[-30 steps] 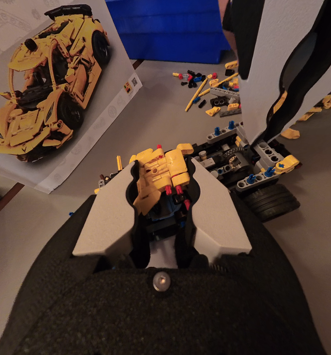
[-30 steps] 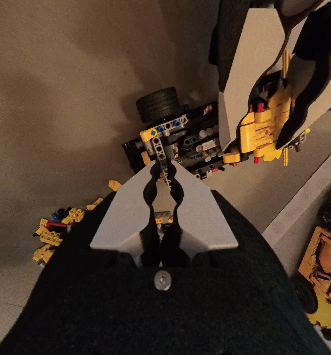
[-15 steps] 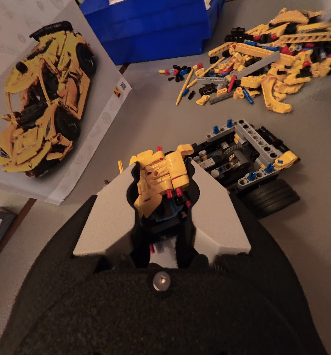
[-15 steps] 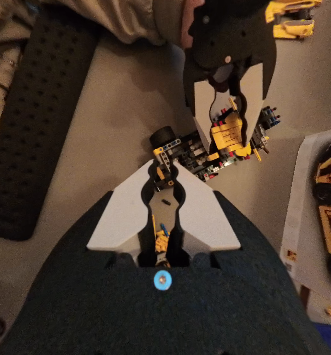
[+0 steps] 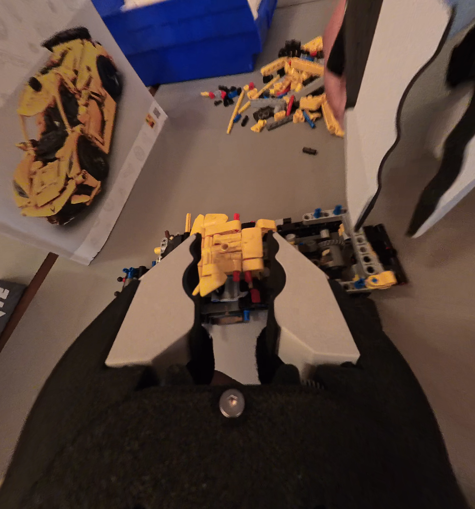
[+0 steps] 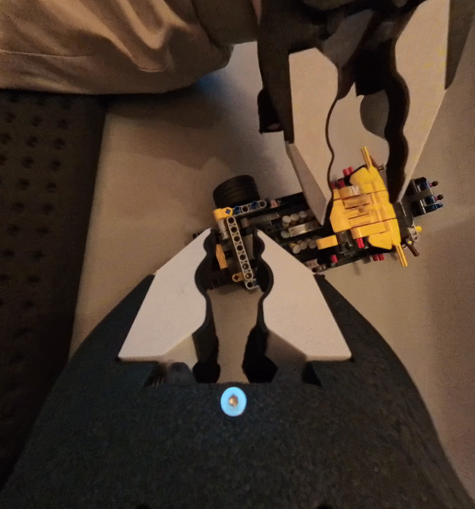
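Note:
A partly built brick car chassis (image 5: 327, 248) lies on the grey table, with one black wheel (image 6: 236, 190) on it. My left gripper (image 5: 233, 237) is shut on the yellow block assembly (image 5: 230, 248) on top of the chassis; it also shows in the right wrist view (image 6: 360, 212). My right gripper (image 6: 233, 231) is open, its fingertips on either side of the grey holed beam (image 6: 239, 248) at the wheel end of the chassis. I cannot tell if they touch it. In the left wrist view the right gripper (image 5: 385, 231) comes down from the upper right.
A pile of loose yellow, black and grey parts (image 5: 286, 93) lies behind the chassis, with one black pin (image 5: 309, 151) apart from it. A blue bin (image 5: 186, 41) stands at the back. A sheet picturing a yellow car (image 5: 65, 124) lies left. A black perforated mat (image 6: 24, 220) borders the table.
My right gripper pulled back from the grey beam, then came down to it again with its jaws wider apart. My left gripper kept its hold on the yellow assembly.

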A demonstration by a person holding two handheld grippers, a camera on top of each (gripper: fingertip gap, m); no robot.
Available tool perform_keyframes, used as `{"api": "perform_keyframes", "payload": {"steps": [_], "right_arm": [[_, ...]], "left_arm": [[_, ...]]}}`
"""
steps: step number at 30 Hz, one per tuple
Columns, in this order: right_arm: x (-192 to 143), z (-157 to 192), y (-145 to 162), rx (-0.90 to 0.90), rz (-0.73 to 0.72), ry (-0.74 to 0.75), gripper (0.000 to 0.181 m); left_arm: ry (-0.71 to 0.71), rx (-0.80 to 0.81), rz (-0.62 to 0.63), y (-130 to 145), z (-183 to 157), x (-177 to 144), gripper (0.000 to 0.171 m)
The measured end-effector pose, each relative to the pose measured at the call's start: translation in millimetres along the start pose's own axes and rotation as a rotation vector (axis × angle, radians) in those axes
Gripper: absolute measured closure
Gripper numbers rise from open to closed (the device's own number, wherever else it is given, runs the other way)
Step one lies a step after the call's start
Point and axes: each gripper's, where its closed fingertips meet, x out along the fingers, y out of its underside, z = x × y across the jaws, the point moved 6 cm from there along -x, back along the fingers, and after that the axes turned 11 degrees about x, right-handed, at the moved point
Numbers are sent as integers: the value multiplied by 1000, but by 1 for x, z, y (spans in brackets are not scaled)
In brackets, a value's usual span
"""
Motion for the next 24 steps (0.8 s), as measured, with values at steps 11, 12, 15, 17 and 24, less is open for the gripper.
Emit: {"api": "perform_keyframes", "payload": {"steps": [11, 12, 15, 17, 24], "right_arm": [[23, 0, 25, 43, -70, -81, 156], [23, -3, 28, 28, -57, -59, 156], [29, -7, 31, -12, -74, -39, 165], [32, -8, 29, -38, -70, -25, 171], [32, -8, 27, 26, -49, -104, 175]], "left_arm": [[43, -105, -161, 5, -103, -41, 130], [29, -95, -147, 5, -104, -38, 129], [-31, -44, -104, 1, -97, -25, 124], [-15, -31, -51, 6, -94, -13, 124], [18, -138, -66, 14, -91, -8, 119]]}}
